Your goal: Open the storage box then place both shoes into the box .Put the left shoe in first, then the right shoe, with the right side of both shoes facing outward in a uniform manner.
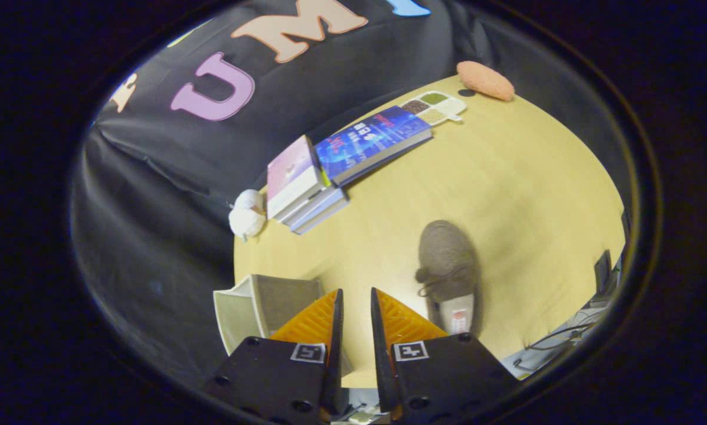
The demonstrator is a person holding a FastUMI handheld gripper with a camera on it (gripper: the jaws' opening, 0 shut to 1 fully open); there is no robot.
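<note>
Over the near edge of the table (507,195), the gripper (353,307) hangs with its fingers nearly together, a narrow gap between them and nothing held. Just left of the fingers stands the box (253,310), pale-walled, open, its grey inside showing nothing. Right of the fingers lies a grey, fuzzy shoe (448,265) on the bare wood. Along the far edge sit stacked books (306,186), a white plush (247,215), a compartment tray (442,107) of grains and an orange, oval sponge (485,80).
</note>
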